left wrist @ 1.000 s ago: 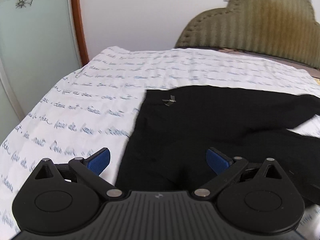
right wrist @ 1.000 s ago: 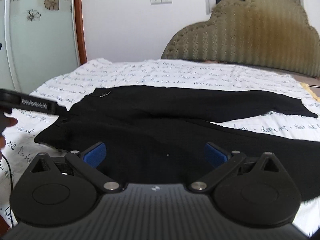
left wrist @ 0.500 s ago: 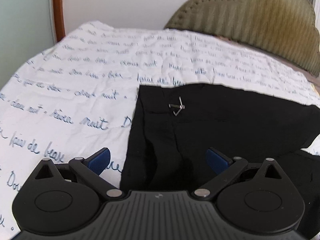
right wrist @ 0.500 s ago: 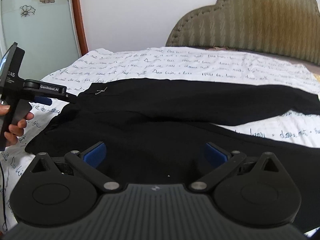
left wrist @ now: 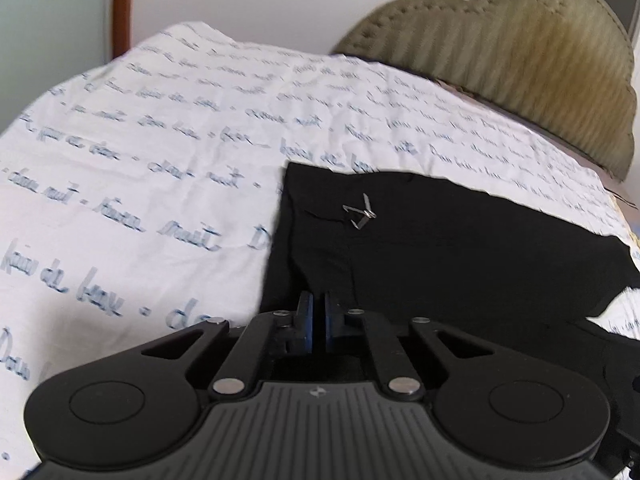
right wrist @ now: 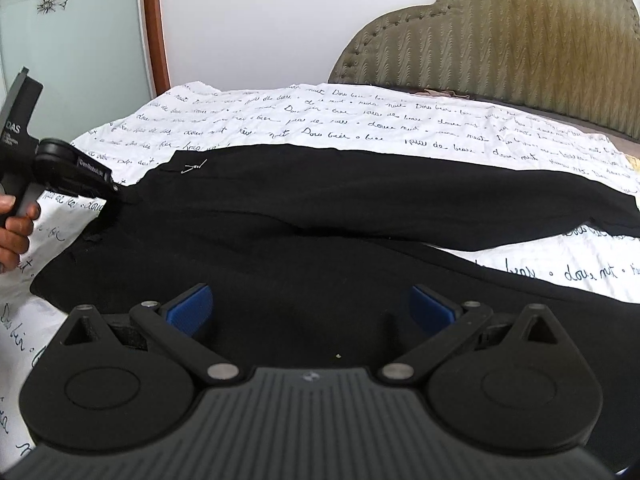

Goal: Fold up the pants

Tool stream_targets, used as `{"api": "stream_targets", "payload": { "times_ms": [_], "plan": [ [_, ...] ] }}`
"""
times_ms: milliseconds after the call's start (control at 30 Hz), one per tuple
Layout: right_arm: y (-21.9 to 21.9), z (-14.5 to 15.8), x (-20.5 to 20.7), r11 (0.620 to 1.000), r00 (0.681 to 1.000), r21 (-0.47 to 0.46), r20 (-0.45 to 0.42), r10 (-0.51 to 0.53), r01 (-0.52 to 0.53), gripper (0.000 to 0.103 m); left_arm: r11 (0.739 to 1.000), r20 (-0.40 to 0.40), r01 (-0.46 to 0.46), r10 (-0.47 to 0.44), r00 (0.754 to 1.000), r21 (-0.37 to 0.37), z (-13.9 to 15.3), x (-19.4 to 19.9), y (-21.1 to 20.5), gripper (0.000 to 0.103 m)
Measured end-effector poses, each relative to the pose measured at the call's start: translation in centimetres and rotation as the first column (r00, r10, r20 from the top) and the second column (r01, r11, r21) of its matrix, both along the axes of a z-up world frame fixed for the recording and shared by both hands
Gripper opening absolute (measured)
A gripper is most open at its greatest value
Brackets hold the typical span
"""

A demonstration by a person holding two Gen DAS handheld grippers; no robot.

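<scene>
The left gripper has just closed – blue pads pressed together at the black pants' waistband edge; whether cloth is pinched, I cannot tell. The right gripper hangs spread above the pants – touching nothing.

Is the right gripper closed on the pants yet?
No: the right gripper has its blue pads wide apart above the black pants, pinching no fabric.
</scene>
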State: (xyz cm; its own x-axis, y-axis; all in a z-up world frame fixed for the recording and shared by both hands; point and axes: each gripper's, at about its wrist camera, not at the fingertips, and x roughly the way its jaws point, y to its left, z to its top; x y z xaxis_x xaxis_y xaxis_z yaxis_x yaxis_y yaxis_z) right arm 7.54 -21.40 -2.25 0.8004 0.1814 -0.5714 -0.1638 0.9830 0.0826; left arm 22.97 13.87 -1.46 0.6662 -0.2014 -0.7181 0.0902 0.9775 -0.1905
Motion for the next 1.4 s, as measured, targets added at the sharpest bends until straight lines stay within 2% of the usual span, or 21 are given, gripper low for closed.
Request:
{"api": "stream_targets", "payload": {
  "times_ms": [33, 100, 133, 200, 267, 400, 467, 533, 567, 600, 667, 700, 800, 833, 900, 1033, 1100, 1167, 1300, 1400],
  "plan": [
    [0.1, 0.1, 0.0, 1.0, 1.0, -0.004, 0.002, 0.001, -0.001, 0.103, 0.999, 0.011, -0.021, 0.021, 1.0, 0.029, 0.2, 0.0, 0.1, 0.0],
    [0.2, 0.1, -0.1, 1.0, 1.0, -0.009, 0.004, 0.005, -0.004, 0.103, 0.976, 0.085, -0.118, 0.104, 0.991, 0.184, 0.7, -0.2, 0.3, 0.0],
    [0.3, 0.1, 0.0, 1.0, 1.0, -0.012, 0.006, 0.006, -0.006, 0.103, 0.971, 0.094, -0.133, 0.117, 0.989, 0.199, 0.9, -0.2, 0.9, 0.0],
    [0.5, 0.1, -0.1, 1.0, 1.0, -0.012, 0.012, 0.014, -0.014, 0.103, 0.982, 0.058, -0.127, 0.12, 0.991, 0.137, 1.1, 0.0, 2.3, 0.0],
    [0.6, 0.3, 0.1, 0.999, 0.999, -0.024, 0.029, 0.042, -0.042, 0.103, 0.981, 0.076, -0.107, 0.096, 0.993, 0.162, 1.6, -0.1, 2.3, 0.0],
    [0.0, 1.7, 0.6, 0.988, 0.974, -0.112, 0.189, 0.123, -0.103, 0.103, 0.984, 0.098, -0.039, 0.022, 0.995, 0.172, 3.0, 0.2, 0.8, 0.008],
    [-0.6, 2.2, 1.7, 0.971, 0.941, -0.174, 0.267, 0.208, -0.165, 0.103, 0.986, 0.071, -0.008, -0.004, 0.997, 0.167, 3.4, 1.3, -0.1, 0.023],
    [-1.0, 2.7, 4.2, 0.933, 0.918, -0.218, 0.218, 0.332, -0.285, 0.103, 0.989, 0.048, 0.036, -0.044, 0.998, 0.144, 3.4, 3.2, -1.0, 0.074],
    [-1.1, 2.9, 5.7, 0.918, 0.913, -0.228, 0.179, 0.366, -0.323, 0.103, 0.99, 0.056, 0.048, -0.056, 0.997, 0.129, 3.4, 4.0, -1.2, 0.082],
    [-1.5, 3.2, 7.3, 0.905, 0.906, -0.235, 0.151, 0.395, -0.355, 0.103, 0.991, 0.071, 0.064, -0.073, 0.995, 0.118, 3.4, 5.0, -1.5, 0.085],
    [-1.8, 3.4, 8.6, 0.894, 0.897, -0.245, 0.143, 0.417, -0.376, 0.103, 0.992, 0.072, 0.053, -0.062, 0.996, 0.115, 3.4, 6.7, -1.8, 0.085],
    [-2.4, 3.9, 11.8, 0.872, 0.886, -0.268, 0.11, 0.449, -0.409, 0.103, 0.993, 0.073, 0.055, -0.063, 0.995, 0.105, 3.4, 7.6, -1.7, 0.085],
    [-3.0, 4.1, 17.0, 0.873, 0.907, -0.277, 0.008, 0.42, -0.402, 0.103, 0.996, 0.039, 0.073, -0.076, 0.996, 0.058, 2.7, 10.6, -1.3, 0.085],
    [-3.2, 3.8, 19.3, 0.87, 0.909, -0.273, -0.044, 0.414, -0.409, 0.103, 0.995, 0.018, 0.091, -0.091, 0.996, 0.038, 2.1, 11.6, -1.1, 0.085],
    [-3.6, 3.2, 22.2, 0.866, 0.905, -0.266, -0.08, 0.419, -0.424, 0.103, 0.994, -0.026, 0.105, -0.105, 0.994, 0.006, 1.0, 13.4, -0.7, 0.085],
    [-4.2, 1.5, 26.7, 0.798, 0.837, -0.256, -0.128, 0.532, -0.546, 0.103, 0.992, -0.049, 0.126, -0.125, 0.991, 0.007, -0.7, 15.6, 0.0, 0.085],
    [-4.4, 0.5, 28.7, 0.78, 0.818, -0.245, -0.172, 0.549, -0.576, 0.103, 0.988, -0.064, 0.154, -0.153, 0.986, 0.001, -1.2, 16.6, 0.0, 0.085],
    [-4.9, -0.3, 30.8, 0.781, 0.797, -0.179, -0.238, 0.555, -0.598, 0.102, 0.98, -0.096, 0.195, -0.197, 0.976, -0.032, -1.7, 17.5, 0.0, 0.085],
    [-6.4, -1.0, 34.0, 0.823, 0.808, -0.085, -0.268, 0.524, -0.562, 0.102, 0.97, -0.12, 0.237, -0.242, 0.963, -0.057, -2.4, 18.4, -0.2, 0.085],
    [-7.2, -1.8, 35.5, 0.84, 0.815, -0.065, -0.295, 0.5, -0.539, 0.102, 0.96, -0.092, 0.276, -0.279, 0.956, -0.038, -2.5, 18.1, -0.9, 0.085]
  ]
}}
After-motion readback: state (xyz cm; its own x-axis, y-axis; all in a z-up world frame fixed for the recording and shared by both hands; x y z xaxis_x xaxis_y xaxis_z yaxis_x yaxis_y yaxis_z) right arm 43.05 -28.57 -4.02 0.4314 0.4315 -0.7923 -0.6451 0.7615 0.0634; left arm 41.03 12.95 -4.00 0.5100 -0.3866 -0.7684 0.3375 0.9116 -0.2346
